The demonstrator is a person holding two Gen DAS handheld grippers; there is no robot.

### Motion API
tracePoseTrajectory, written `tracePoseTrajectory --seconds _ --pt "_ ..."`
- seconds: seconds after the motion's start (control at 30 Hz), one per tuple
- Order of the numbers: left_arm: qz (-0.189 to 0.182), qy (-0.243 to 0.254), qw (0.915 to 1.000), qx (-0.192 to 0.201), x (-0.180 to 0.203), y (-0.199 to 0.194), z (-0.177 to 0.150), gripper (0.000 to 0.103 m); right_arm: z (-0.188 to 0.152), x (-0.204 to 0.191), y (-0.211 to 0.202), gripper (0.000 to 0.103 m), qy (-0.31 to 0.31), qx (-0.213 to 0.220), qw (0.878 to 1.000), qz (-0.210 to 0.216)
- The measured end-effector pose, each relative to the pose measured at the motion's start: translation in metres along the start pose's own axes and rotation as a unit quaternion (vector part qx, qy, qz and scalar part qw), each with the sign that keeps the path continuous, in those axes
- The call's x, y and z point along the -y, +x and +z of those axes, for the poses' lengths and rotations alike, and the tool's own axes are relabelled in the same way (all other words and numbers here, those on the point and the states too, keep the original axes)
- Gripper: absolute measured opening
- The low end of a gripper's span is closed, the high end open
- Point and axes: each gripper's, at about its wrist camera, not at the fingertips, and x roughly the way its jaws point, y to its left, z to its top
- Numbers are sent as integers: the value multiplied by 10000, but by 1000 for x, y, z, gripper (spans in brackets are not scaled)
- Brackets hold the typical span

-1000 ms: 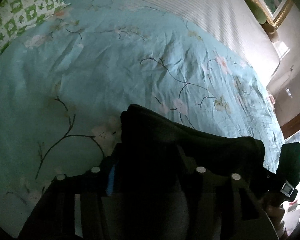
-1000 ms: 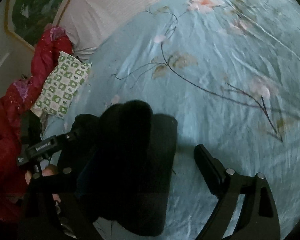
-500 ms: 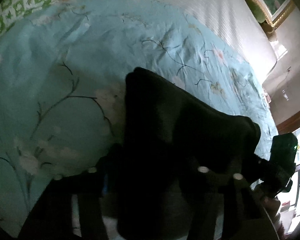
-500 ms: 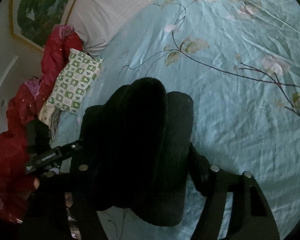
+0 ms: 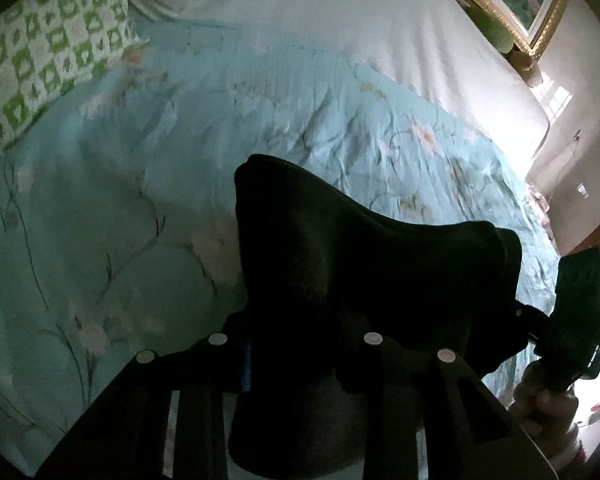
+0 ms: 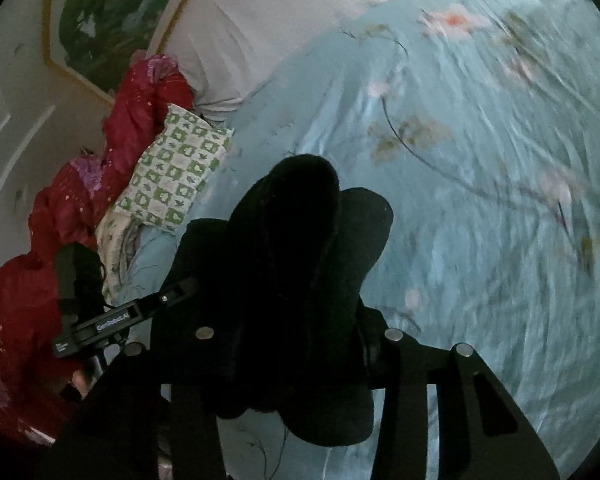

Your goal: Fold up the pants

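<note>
Both sets of tongs are clamped on the black pants: the left tongs [image 5: 300,344] grip one end of a thick folded bundle of pants [image 5: 360,264], and the right tongs [image 6: 296,340] pinch the other, holding it above the floral bed cover [image 5: 120,200]. The bundle is bulky and layered, so the inner layers could slide out of either grip. If one side drops first, the fold would likely fall open or land crooked on the bed.
</note>
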Motion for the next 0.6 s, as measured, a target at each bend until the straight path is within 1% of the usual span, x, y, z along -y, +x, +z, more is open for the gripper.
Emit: tracePoseTrajectory --seconds 0.23,0.43,0.6 --pt "142 -25 9996 240 2 -1 33 29 38 -10 9 44 -230 159 9996 -65" --pt "207 -206 9993 223 -11 14 54 29 56 -12 27 44 -394 130 9991 -104" --pt "331 -262 9989 187 -20 27 61 29 68 -9 46 44 -446 45 9989 -108"
